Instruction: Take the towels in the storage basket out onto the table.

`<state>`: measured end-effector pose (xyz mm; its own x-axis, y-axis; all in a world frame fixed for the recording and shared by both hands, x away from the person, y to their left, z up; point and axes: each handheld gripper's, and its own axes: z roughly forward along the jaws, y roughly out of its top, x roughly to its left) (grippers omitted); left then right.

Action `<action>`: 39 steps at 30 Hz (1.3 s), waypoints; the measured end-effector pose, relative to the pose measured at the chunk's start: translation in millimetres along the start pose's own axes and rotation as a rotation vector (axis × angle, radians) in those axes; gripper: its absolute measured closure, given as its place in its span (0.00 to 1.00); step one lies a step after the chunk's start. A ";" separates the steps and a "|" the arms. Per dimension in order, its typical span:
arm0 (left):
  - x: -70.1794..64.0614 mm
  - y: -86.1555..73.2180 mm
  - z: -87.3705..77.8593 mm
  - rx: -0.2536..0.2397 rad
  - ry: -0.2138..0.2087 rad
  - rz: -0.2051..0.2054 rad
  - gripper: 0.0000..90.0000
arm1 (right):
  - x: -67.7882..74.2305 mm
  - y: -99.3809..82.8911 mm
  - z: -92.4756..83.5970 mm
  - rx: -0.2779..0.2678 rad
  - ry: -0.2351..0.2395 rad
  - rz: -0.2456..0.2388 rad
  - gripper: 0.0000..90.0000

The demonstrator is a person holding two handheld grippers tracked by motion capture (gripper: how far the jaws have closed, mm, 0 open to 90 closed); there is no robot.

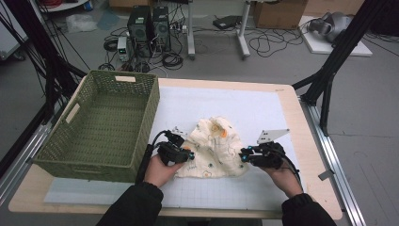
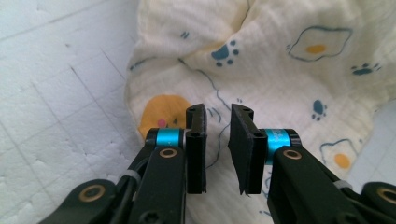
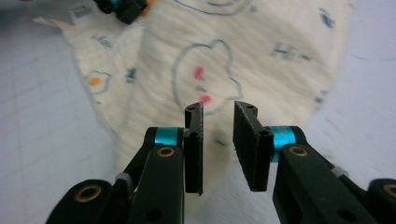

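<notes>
left gripper [image 1: 190, 155]: jaws narrowly apart, nothing clamped | cream printed muslin cloth [image 1: 216, 147]: crumpled between both grippers, just beyond each jaw pair | right gripper [image 1: 243, 156]: narrow gap, pads off the cloth

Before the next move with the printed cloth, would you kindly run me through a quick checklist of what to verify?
1. Left hand-held gripper free of the cloth: ok, its jaws stand apart with a gap and nothing pinched between them.
2. Right hand-held gripper free of the cloth: ok, jaws apart, the fabric lies beyond them.
3. Cloth wholly on the white mat: ok, bunched between the two grippers.
4. Cloth flat or neatly folded: not ok, it lies rumpled and humped.
5. Green woven basket has room: ok, nothing shows inside it.
6. Cloth clear of the basket wall: cannot tell, the left hand covers that edge.
</notes>
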<state>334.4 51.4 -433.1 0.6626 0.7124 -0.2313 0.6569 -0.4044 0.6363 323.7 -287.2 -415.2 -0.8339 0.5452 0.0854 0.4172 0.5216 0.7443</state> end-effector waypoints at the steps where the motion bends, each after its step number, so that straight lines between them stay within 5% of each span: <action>1: -0.4 -0.2 0.2 -0.002 0.003 0.006 0.84 | -3.2 -2.3 0.1 0.009 -0.008 0.003 0.80; 6: 0.0 -0.6 1.1 -0.004 0.029 0.016 0.93 | -10.2 -9.5 16.5 0.076 -0.002 0.014 0.76; 13: 1.1 -0.4 0.8 -0.002 0.025 0.011 0.99 | -8.1 -10.5 24.0 0.069 0.037 0.007 0.97; 23: 0.6 -0.1 -0.8 -0.007 0.000 0.001 0.99 | 4.4 -17.3 -29.2 0.056 0.031 0.015 0.97; 27: 3.0 1.7 -5.8 -0.063 -0.011 -0.017 0.92 | 4.7 -19.6 -39.0 0.028 0.025 0.006 0.86; 30: 4.8 2.9 -5.4 -0.080 0.003 -0.027 0.87 | -3.9 -16.5 -31.3 0.001 0.003 0.000 0.77; 34: 5.7 1.3 2.6 -0.036 0.026 -0.005 0.81 | -13.4 -13.8 -9.3 0.025 0.007 0.003 0.72; 37: 4.7 1.4 3.5 -0.041 0.053 0.014 0.85 | -15.0 -15.9 6.7 0.095 0.012 -0.012 0.76; 39: 5.9 0.7 3.1 -0.039 0.050 0.009 0.96 | -13.4 -18.7 12.0 0.109 0.000 -0.028 0.85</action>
<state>339.9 53.6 -436.3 0.6493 0.7367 -0.1889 0.6356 -0.3894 0.6666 331.4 -296.4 -438.1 -0.8458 0.5293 0.0660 0.4309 0.6051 0.6695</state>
